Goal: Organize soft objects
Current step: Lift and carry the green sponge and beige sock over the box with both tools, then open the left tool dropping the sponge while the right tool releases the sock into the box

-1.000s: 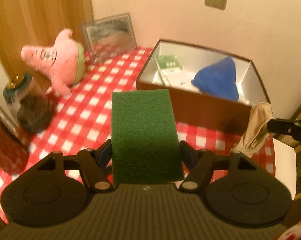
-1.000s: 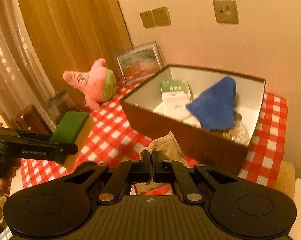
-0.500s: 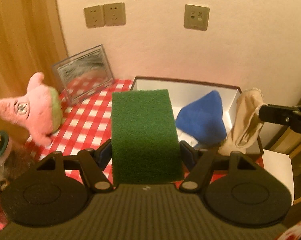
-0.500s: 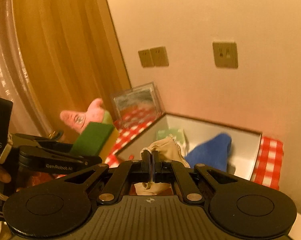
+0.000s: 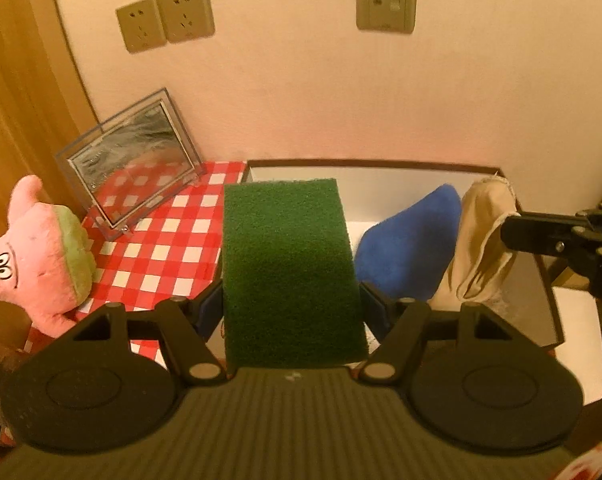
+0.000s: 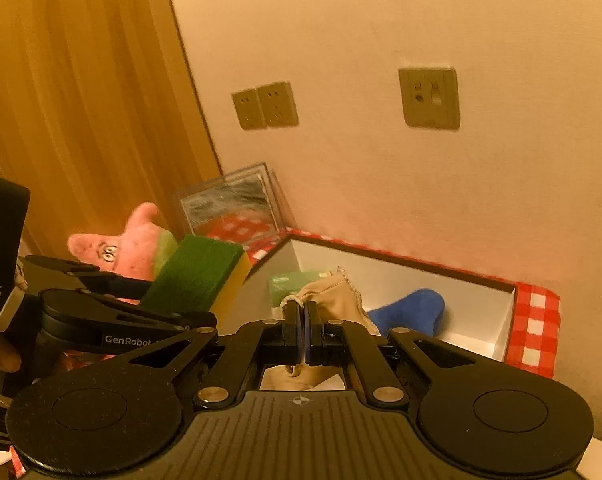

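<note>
Dropping early is the main risk: the left gripper (image 5: 291,308) has its jaws clamped on the green sponge (image 5: 289,264), held over the near left edge of the box (image 5: 381,166), so a release here could bounce it onto the checked worktop (image 5: 161,240). Rightward, the right gripper (image 6: 303,320) pinches the beige cloth (image 5: 481,248) above the box; its hanging folds may snag the blue cloth (image 5: 409,248). Behind stand a pink plush (image 5: 33,256), a picture frame (image 5: 129,164) and a socketed wall (image 5: 301,80).
</note>
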{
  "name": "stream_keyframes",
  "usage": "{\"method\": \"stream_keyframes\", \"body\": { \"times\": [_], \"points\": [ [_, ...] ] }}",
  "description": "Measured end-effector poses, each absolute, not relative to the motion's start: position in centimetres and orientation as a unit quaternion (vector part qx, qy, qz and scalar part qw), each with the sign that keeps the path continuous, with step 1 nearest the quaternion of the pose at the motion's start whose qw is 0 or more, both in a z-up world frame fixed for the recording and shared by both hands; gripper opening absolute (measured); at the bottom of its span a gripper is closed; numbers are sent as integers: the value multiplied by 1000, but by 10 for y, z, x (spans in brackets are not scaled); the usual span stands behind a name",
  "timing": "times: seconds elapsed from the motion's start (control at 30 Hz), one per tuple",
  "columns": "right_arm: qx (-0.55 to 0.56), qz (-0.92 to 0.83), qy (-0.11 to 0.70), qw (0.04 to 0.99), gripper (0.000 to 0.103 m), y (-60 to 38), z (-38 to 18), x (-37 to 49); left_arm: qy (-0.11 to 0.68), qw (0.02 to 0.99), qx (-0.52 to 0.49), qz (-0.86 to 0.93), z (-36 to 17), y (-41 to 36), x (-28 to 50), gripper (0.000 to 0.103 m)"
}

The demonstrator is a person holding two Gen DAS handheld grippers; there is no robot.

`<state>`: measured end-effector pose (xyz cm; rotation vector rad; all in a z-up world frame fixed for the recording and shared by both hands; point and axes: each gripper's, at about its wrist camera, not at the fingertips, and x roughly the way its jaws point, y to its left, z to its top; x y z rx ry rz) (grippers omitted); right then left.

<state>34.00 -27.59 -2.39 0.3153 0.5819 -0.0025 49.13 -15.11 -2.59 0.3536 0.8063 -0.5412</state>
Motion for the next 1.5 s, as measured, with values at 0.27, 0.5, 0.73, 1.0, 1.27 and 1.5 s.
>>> {"method": "stream_keyframes", "body": {
  "times": [0.27, 0.5, 0.73, 1.0, 1.27, 1.5],
  "points": [
    [163, -10, 319, 934, 2, -287, -49, 363, 407, 853, 193, -263, -57, -167, 515, 69],
    [170, -16, 330, 928, 2, -291, -58, 370, 401, 840, 236, -280, -71, -179, 519, 72],
    [169, -13, 332, 928, 2, -289, -56, 374, 417, 838, 225, -270, -76, -169, 528, 73],
    [134, -12, 336, 932, 3, -278, -52, 382, 424, 840, 215, -262, -71, -158, 524, 73],
    [119, -1, 346, 930, 70, -272, -56, 365, 425, 844, 206, -255, -65, -142, 504, 73],
    [118, -23, 358, 926, 70, -267, -57, 343, 424, 845, 198, -257, -57, -133, 480, 73]
  ]
}}
